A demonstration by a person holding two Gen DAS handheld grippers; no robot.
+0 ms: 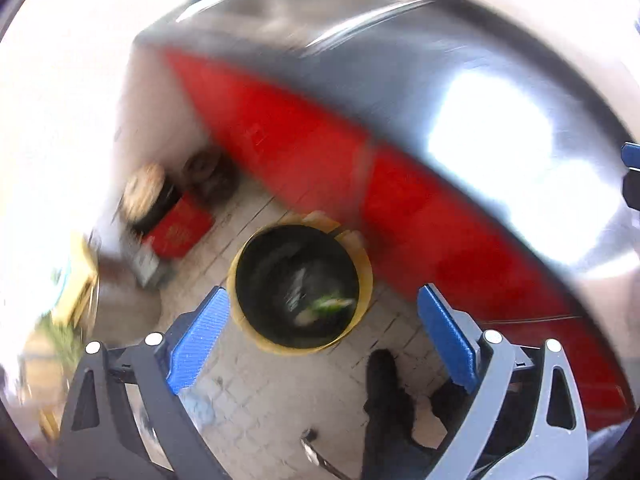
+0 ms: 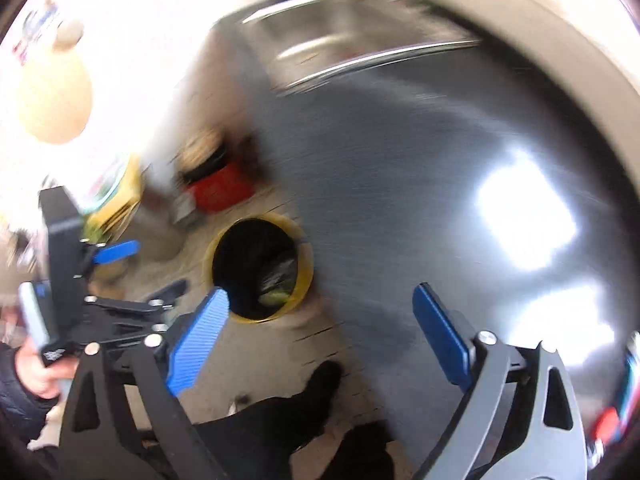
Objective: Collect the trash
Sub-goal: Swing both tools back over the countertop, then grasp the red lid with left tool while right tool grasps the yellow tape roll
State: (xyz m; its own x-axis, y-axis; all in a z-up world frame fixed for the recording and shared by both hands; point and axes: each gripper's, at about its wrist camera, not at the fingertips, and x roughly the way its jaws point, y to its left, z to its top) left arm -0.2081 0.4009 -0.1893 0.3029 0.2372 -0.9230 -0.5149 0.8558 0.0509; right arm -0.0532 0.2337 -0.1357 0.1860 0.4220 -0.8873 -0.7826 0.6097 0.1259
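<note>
Tiled floor [image 1: 256, 376] beside a steel counter [image 1: 400, 92] with red fronts [image 1: 304, 136]; both views blurred. Yellow bin [image 1: 301, 285], black-lined, stands on the floor at 12 o'clock from the left gripper [image 1: 322, 338], trash [image 1: 320, 304] inside. Left jaws wide, nothing between them. Right gripper [image 2: 320, 336]: jaws wide, nothing between them, bin at 11 o'clock. Red box [image 1: 178, 229] at 10 o'clock of the bin; no writing legible.

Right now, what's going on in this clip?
A person is collecting trash with a gripper in each hand. The left gripper and right gripper are open and empty above a yellow bin with a black liner, on the floor beside a steel counter. Some trash lies inside. Both views are motion-blurred.
</note>
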